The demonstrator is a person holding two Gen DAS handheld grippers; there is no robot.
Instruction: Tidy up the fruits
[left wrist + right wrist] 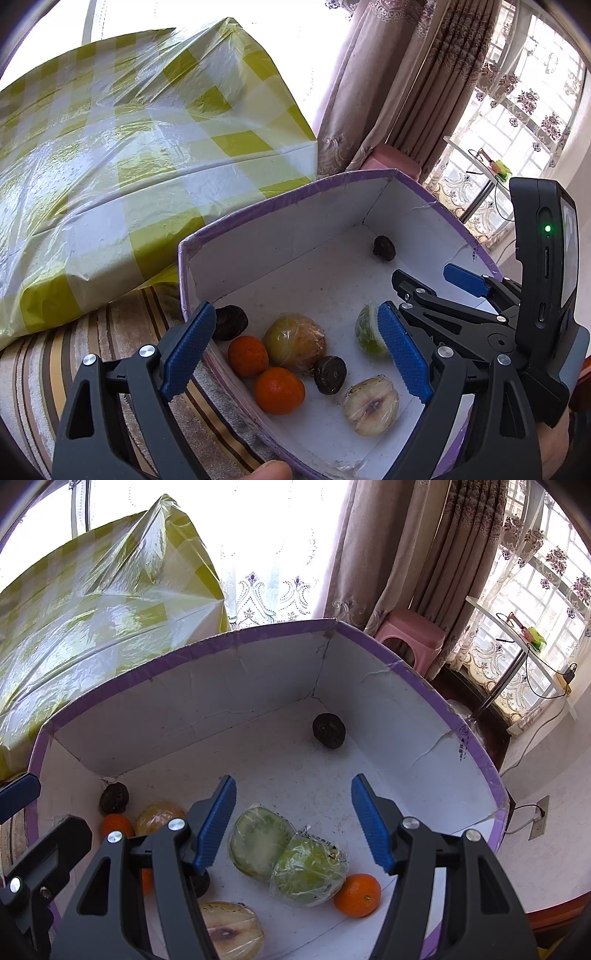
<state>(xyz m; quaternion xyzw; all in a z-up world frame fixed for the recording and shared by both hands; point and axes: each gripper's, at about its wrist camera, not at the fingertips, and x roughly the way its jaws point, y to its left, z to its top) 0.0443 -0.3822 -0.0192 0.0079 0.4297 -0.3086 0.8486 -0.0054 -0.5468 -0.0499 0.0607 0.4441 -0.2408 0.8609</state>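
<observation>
A white box with a purple rim (280,197) (258,631) holds the fruit. In the left wrist view I see two oranges (247,355), a wrapped yellow-green fruit (294,341), a wrapped cut half (371,405) and dark round fruits (330,374). My left gripper (299,354) is open above the box's left wall, empty. My right gripper (293,825) is open and empty above two wrapped green halves (286,853) beside an orange (357,894). The right gripper also shows in the left wrist view (424,302). A dark fruit (328,730) lies in the far corner.
A large block wrapped in yellow-checked plastic (129,147) stands behind the box on the left. A striped cloth (55,369) lies under the box. A pink stool (412,635), curtains and a glass side table (517,638) stand at the window on the right.
</observation>
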